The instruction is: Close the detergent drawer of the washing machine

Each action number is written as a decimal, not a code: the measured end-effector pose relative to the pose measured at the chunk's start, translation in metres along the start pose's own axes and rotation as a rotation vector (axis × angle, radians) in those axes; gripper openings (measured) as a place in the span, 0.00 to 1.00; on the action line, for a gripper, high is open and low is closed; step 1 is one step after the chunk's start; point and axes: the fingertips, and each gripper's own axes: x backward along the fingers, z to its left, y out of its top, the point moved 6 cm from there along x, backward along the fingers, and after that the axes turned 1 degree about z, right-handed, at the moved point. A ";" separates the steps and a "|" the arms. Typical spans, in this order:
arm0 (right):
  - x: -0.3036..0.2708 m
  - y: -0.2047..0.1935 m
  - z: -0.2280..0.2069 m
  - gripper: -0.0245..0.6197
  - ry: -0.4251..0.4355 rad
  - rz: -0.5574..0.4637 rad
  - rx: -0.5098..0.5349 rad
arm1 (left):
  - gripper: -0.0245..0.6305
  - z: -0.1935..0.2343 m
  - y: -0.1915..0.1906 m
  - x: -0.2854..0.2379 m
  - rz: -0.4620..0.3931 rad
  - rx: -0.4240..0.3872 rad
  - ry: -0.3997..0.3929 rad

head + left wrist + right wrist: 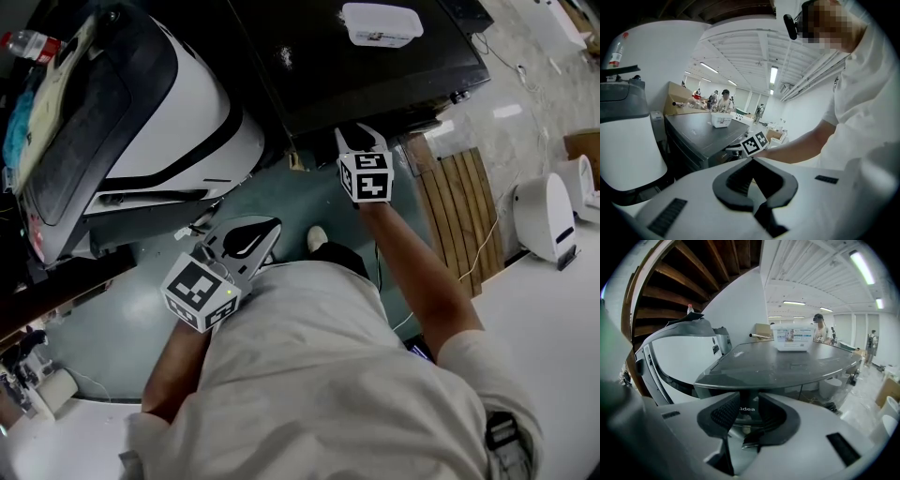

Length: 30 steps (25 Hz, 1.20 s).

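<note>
White box, wooden slats

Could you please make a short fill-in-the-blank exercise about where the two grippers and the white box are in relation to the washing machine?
1. The white box stands on ___ of the washing machine.
2. The right gripper is at the machine's ___ side, where the brand name is printed.
3. The left gripper, away from the machine, holds ___.

Missing words: top; front; nothing.
</note>
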 end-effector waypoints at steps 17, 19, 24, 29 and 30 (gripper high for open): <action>0.012 -0.002 0.003 0.23 0.023 0.000 -0.007 | 0.03 0.001 -0.002 0.010 -0.006 -0.017 -0.054; 0.019 -0.005 0.004 0.23 0.012 -0.002 -0.011 | 0.03 0.003 -0.002 0.012 -0.010 -0.028 -0.074; 0.044 -0.014 0.008 0.23 -0.037 -0.002 -0.049 | 0.03 0.005 -0.003 0.023 -0.007 -0.064 -0.136; 0.074 -0.022 0.022 0.23 -0.080 -0.005 -0.086 | 0.03 0.007 -0.004 0.036 -0.008 -0.092 -0.195; 0.080 -0.023 0.026 0.23 -0.086 -0.007 -0.092 | 0.03 0.006 -0.005 0.038 -0.007 -0.102 -0.207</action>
